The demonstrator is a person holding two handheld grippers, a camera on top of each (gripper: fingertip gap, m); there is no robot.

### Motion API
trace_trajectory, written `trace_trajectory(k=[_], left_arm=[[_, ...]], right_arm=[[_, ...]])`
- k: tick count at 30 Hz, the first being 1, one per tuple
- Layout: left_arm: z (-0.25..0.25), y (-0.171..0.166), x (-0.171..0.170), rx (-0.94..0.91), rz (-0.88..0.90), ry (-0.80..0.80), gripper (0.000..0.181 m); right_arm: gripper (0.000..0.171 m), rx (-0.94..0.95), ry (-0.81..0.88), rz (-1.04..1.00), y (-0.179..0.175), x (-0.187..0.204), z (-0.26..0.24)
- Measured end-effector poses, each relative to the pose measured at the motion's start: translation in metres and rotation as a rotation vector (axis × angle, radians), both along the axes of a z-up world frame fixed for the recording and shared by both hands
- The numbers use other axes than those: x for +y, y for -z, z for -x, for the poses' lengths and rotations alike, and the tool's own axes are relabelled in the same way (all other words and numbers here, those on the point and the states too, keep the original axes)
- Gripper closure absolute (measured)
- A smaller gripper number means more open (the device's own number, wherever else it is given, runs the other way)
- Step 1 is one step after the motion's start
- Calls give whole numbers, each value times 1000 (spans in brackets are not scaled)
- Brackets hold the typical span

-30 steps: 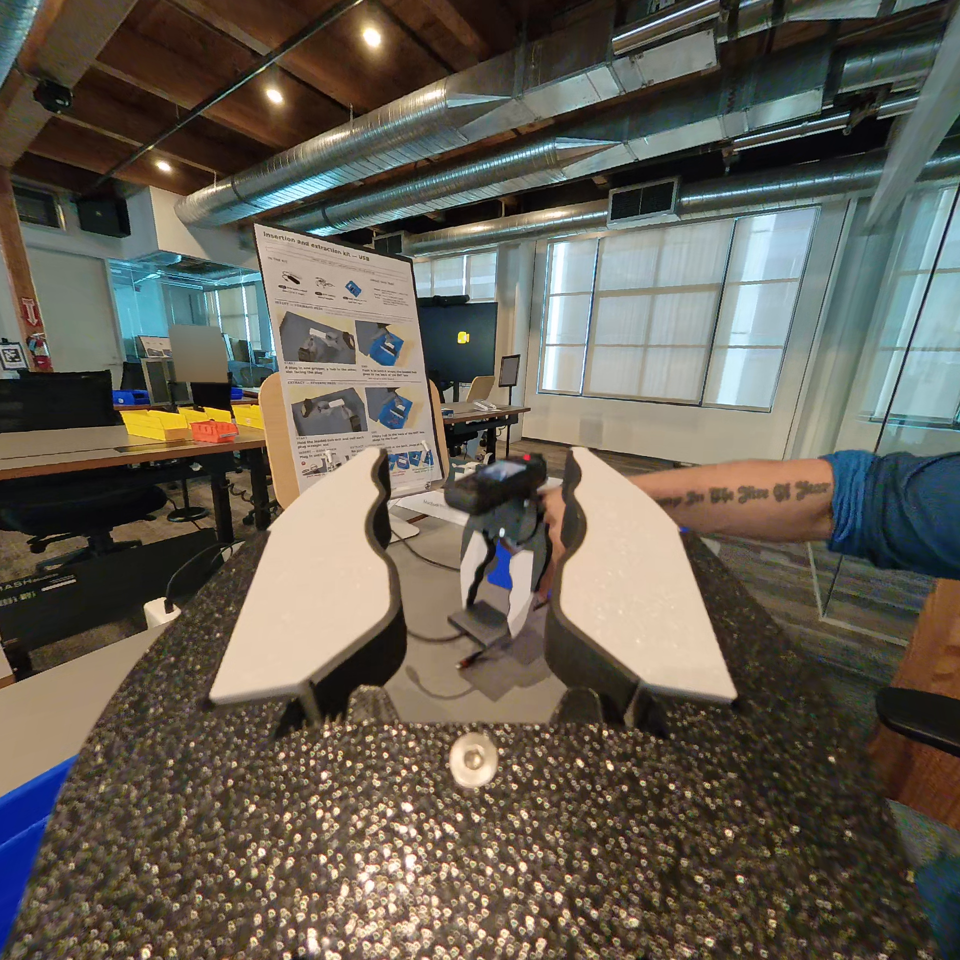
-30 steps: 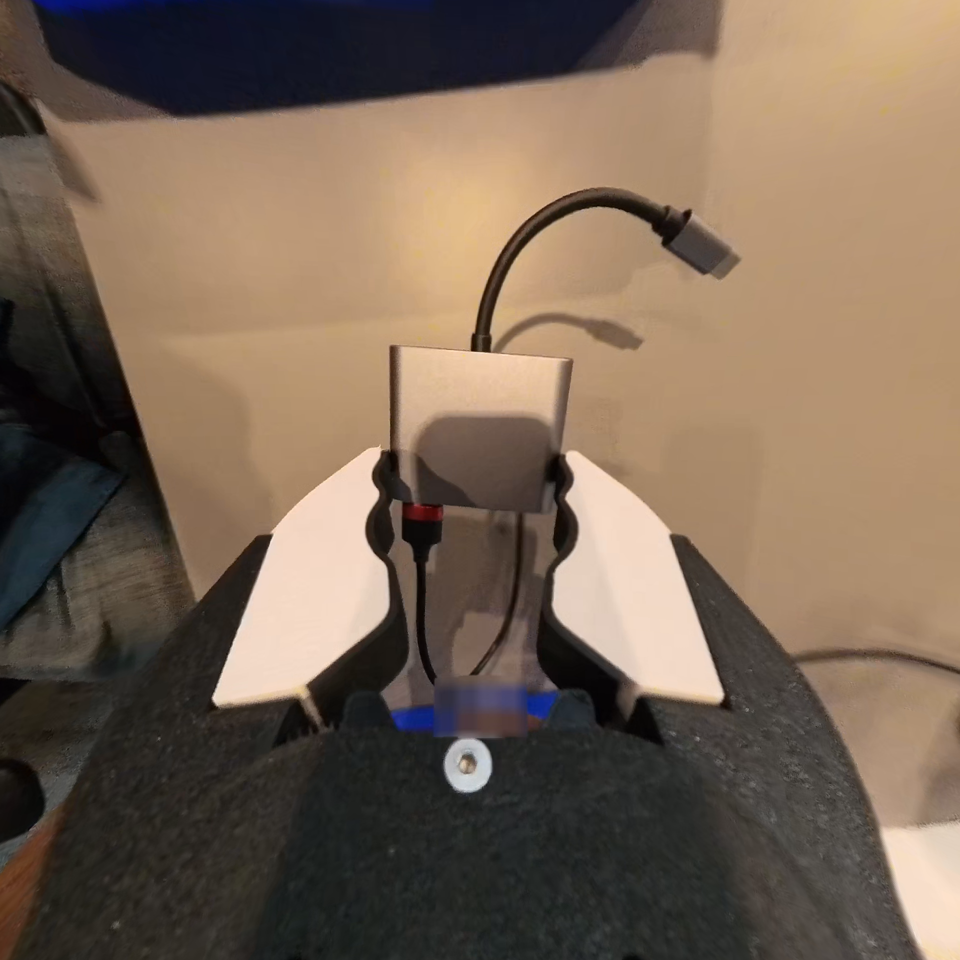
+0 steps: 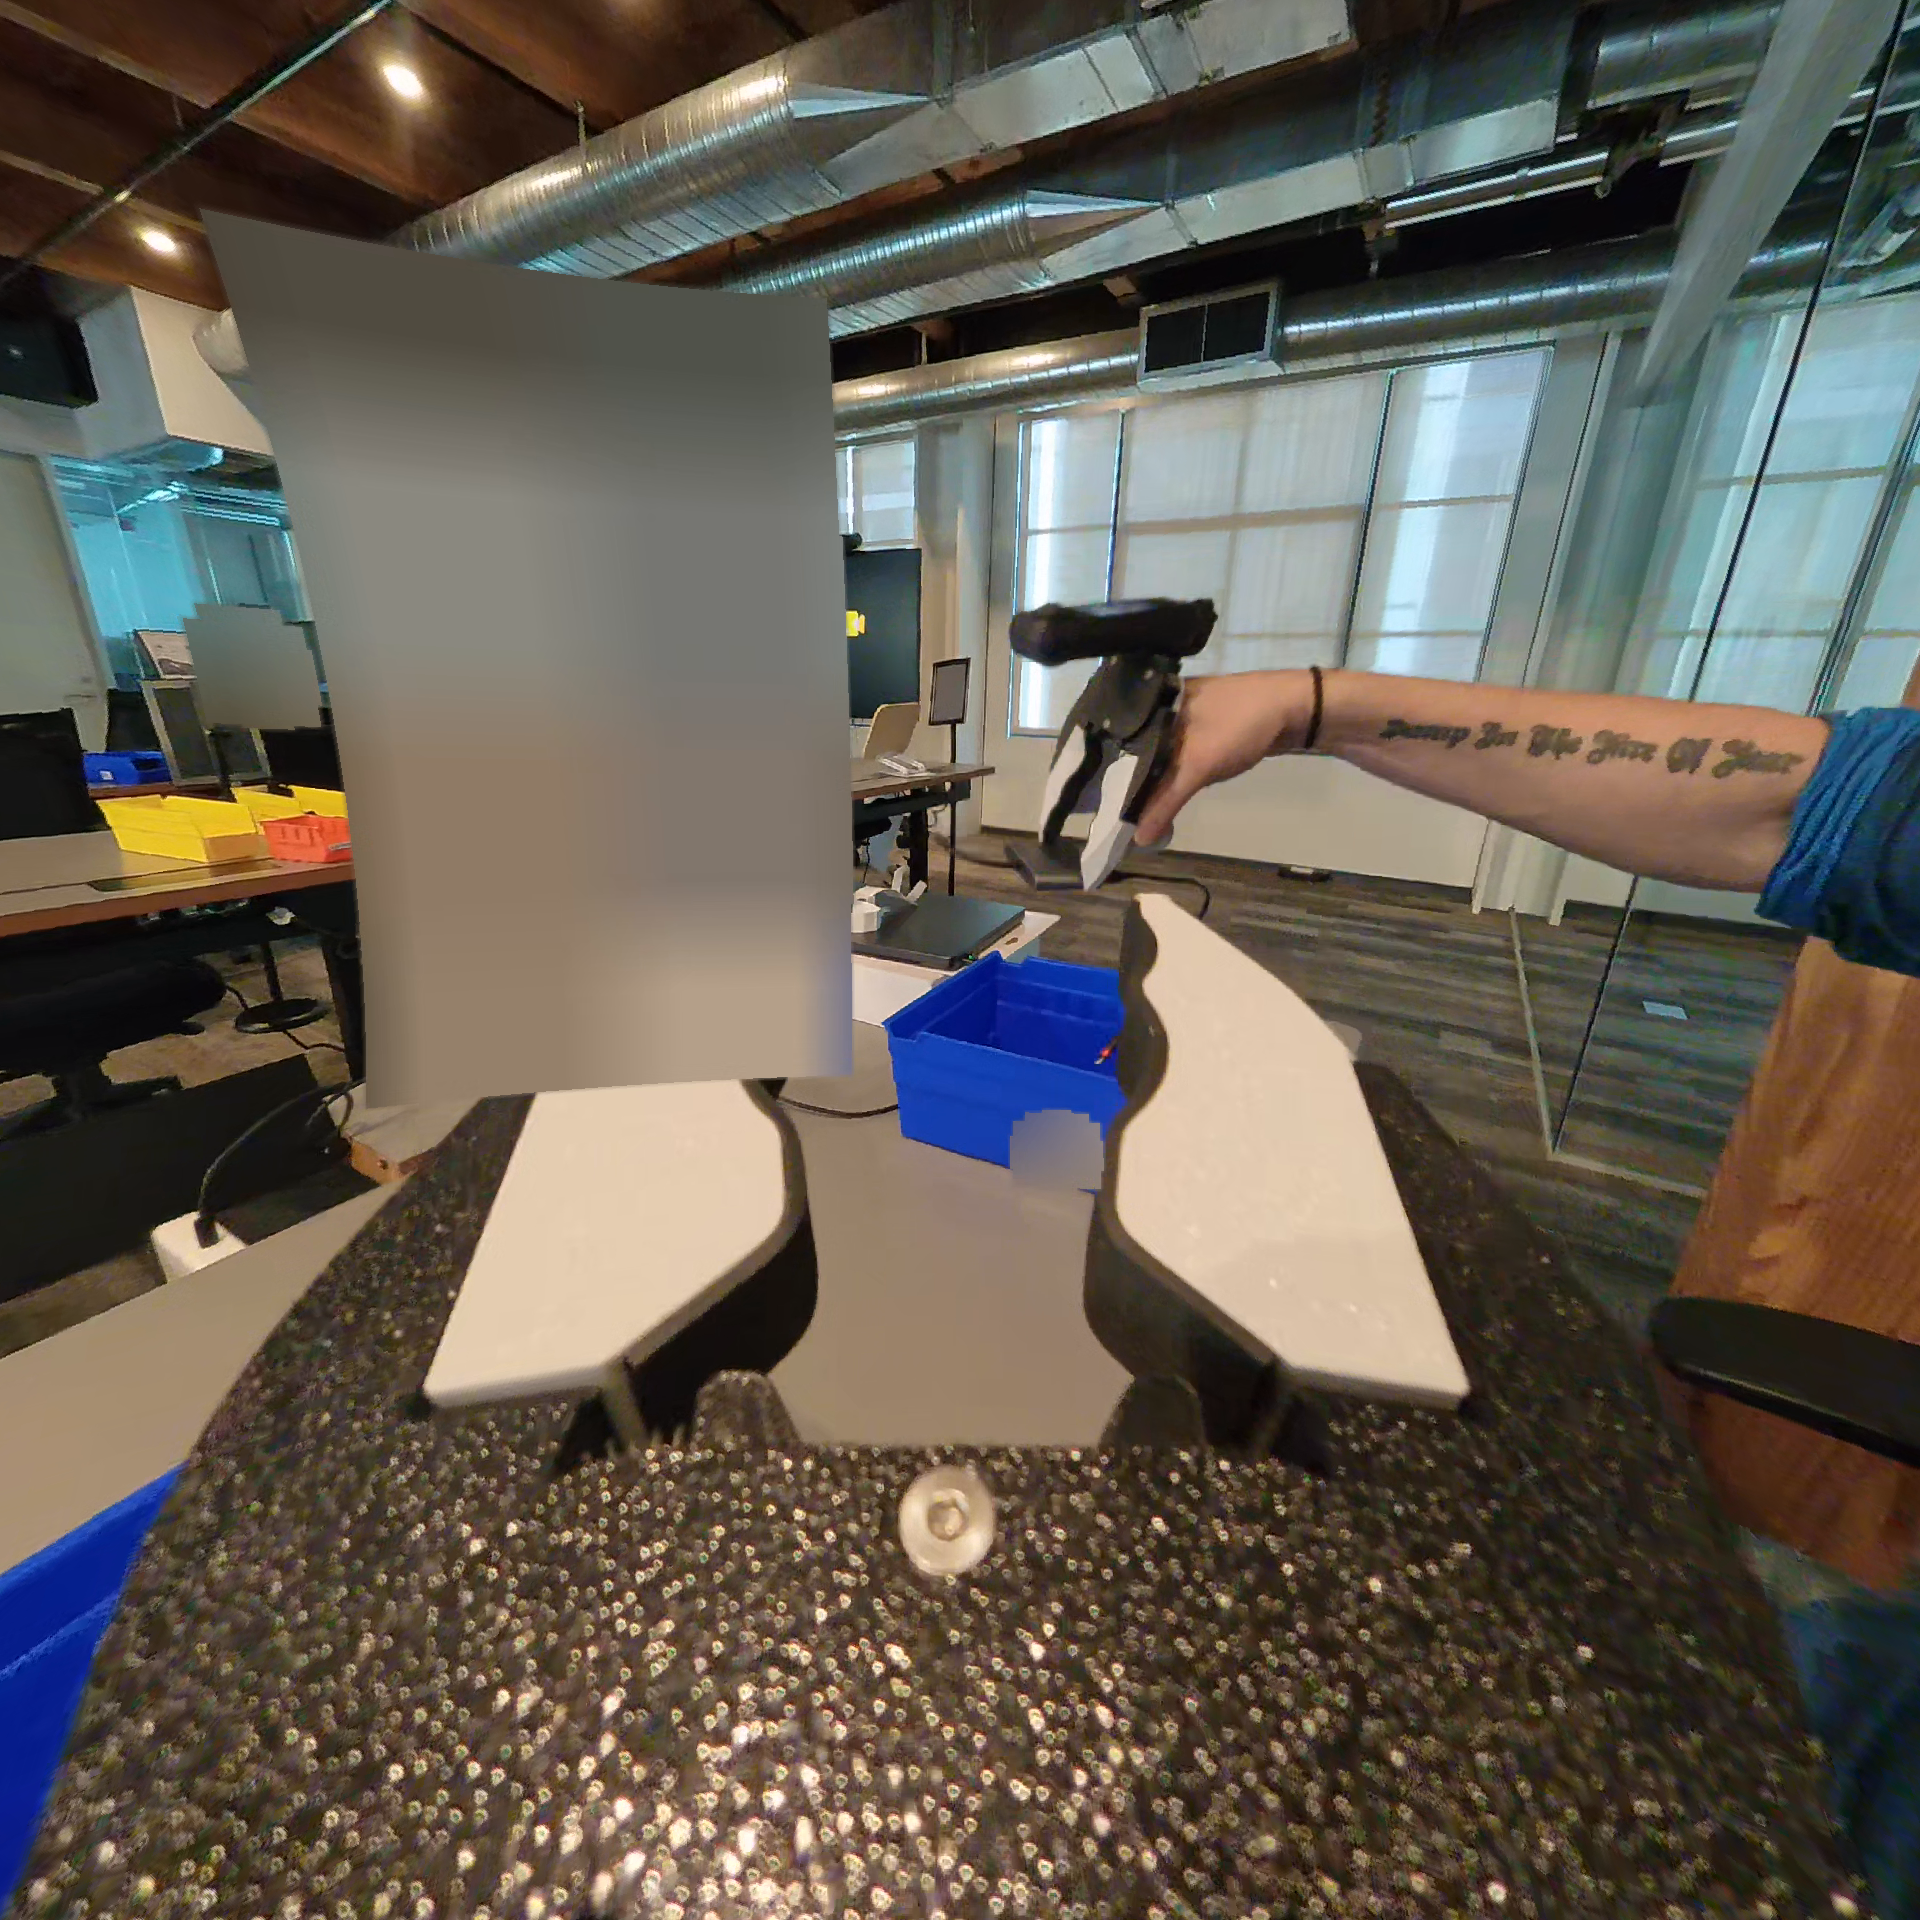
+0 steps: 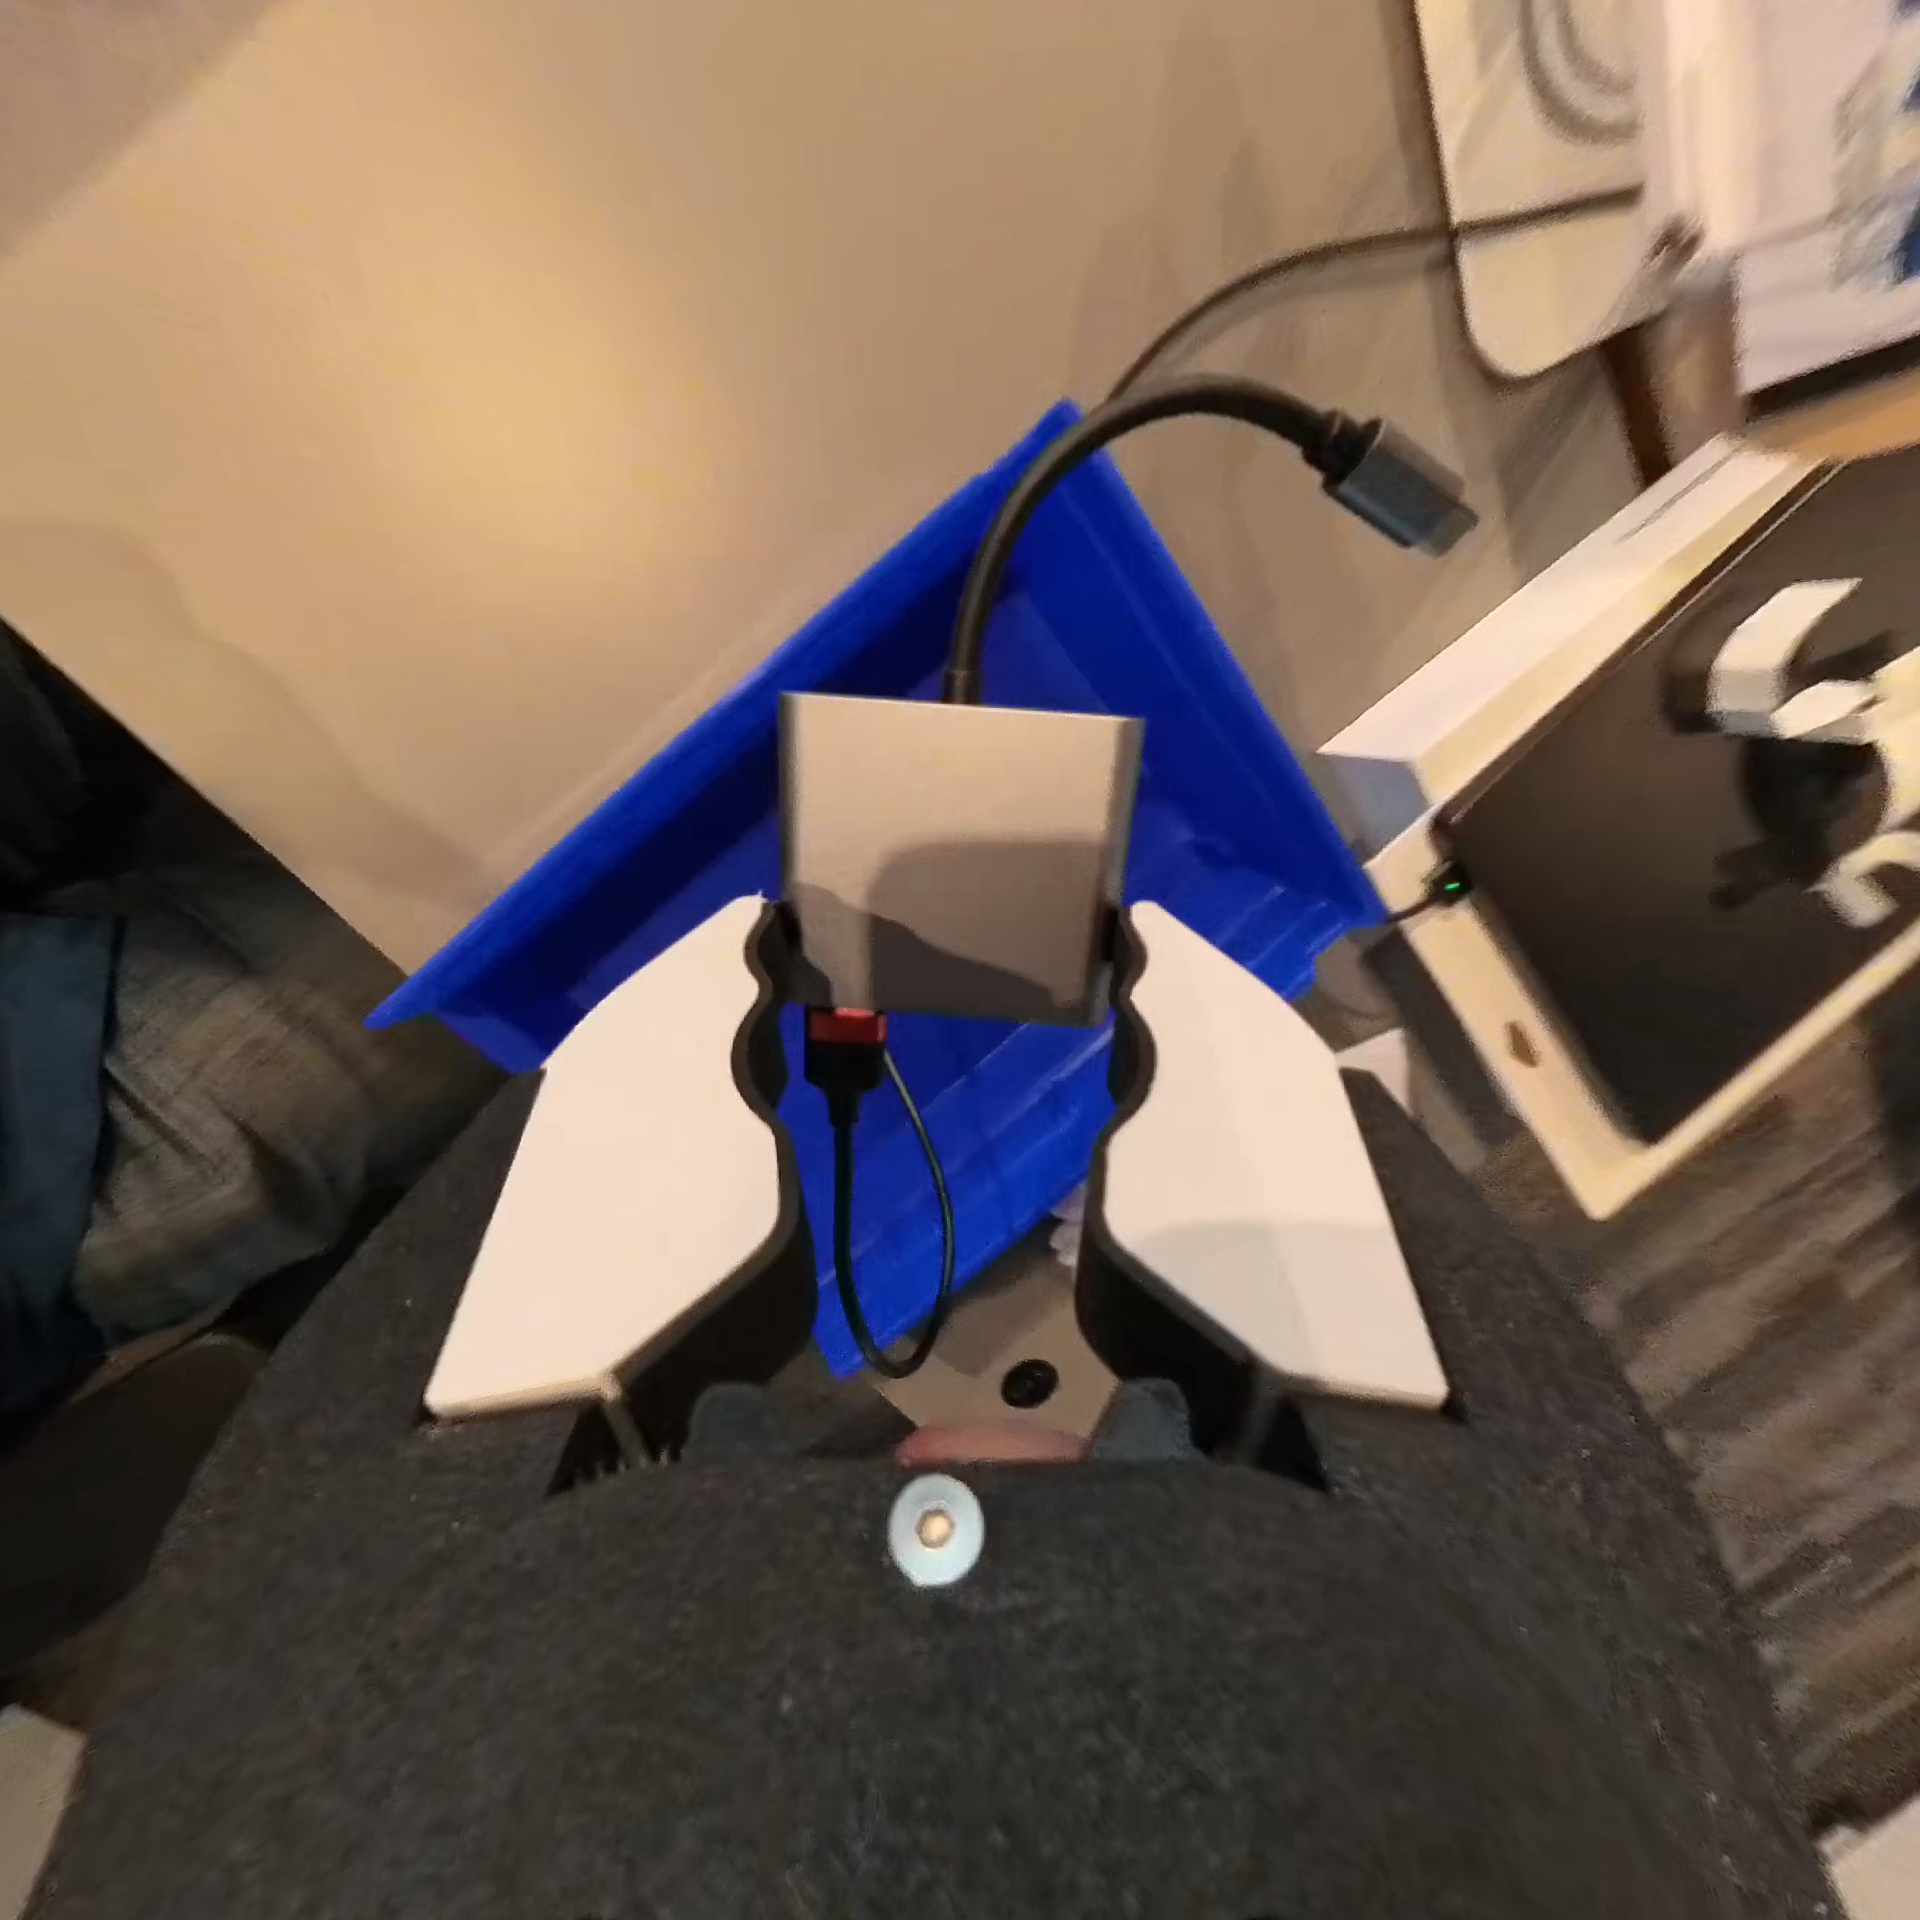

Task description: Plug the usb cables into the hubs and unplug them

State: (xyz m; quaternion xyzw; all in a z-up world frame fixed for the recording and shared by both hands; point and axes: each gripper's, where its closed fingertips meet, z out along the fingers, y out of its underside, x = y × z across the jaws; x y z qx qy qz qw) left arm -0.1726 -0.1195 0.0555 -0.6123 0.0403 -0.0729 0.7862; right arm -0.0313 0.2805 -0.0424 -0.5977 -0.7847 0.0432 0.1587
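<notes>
Hanging under gripped hub (image 4: pixel 951 862): blue bin (image 4: pixel 1184 717).

Matt grey metal hub (image 4: pixel 956 831), glossy blue plastic bin (image 4: pixel 1195 665)

Sitting ahead of the left claw on the desk (image 3: pixel 935 1278): blue bin (image 3: pixel 997 1049). Lying beyond it, to the claw's front: dark laptop (image 3: pixel 940 925). Standing far off to the claw's left: yellow bins (image 3: pixel 182 826), orange bin (image 3: pixel 304 836). Running overhead: silver ducts (image 3: pixel 790 114).
</notes>
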Motion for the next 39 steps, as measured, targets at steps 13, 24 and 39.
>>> trace_trajectory(k=[13, 24, 39], left_arm=[[19, 54, 23, 16, 291, -76, 104], [67, 117, -25, 96, 652, -200, 109], [68, 255, -70, 439, 1435, -31, 135]], right_arm=[[111, -169, 129, 199, 173, 27, -35], [104, -173, 78, 275, 202, 14, -30], [108, 90, -96, 234, 104, -29, 1]])
